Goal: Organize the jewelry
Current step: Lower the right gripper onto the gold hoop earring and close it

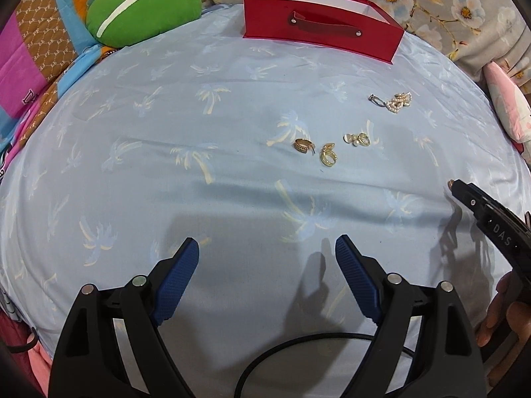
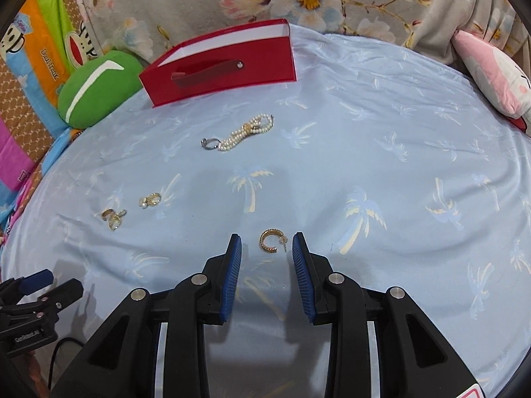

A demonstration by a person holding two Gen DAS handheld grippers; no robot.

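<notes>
Roughly left to right on the pale blue palm-print bedsheet (image 2: 381, 152): one green round cushion with a white stripe (image 2: 96, 86) at the sheet's far left edge, then one red open-top cardboard box with a strap handle (image 2: 225, 66) standing at the far side. Jewelry counted in the right wrist view: one pair of small gold rings lying together (image 2: 113, 217), one small gold-and-pearl earring cluster (image 2: 150, 200) just right of them, one silver clasp ring (image 2: 209, 143) touching one white pearl strand with a gold knot (image 2: 247, 131), and one gold C-shaped hoop earring with a post (image 2: 270, 241) nearest the camera. That hoop lies flat on the sheet between the right gripper (image 2: 267, 242) fingertips; jaws narrow, closing in, blue pads (image 2: 232, 275) not touching it. One pink-and-white plush pillow (image 2: 491, 69) sits far right. Left wrist view shows the left gripper (image 1: 267, 248) spread wide over bare sheet, nothing between its fingers, with three small gold pieces near mid-sheet, counted as a gold band ring (image 1: 303, 145), a double gold ring (image 1: 328, 155) and the pearl cluster. One black cable (image 1: 298, 348) loops under it.
</notes>
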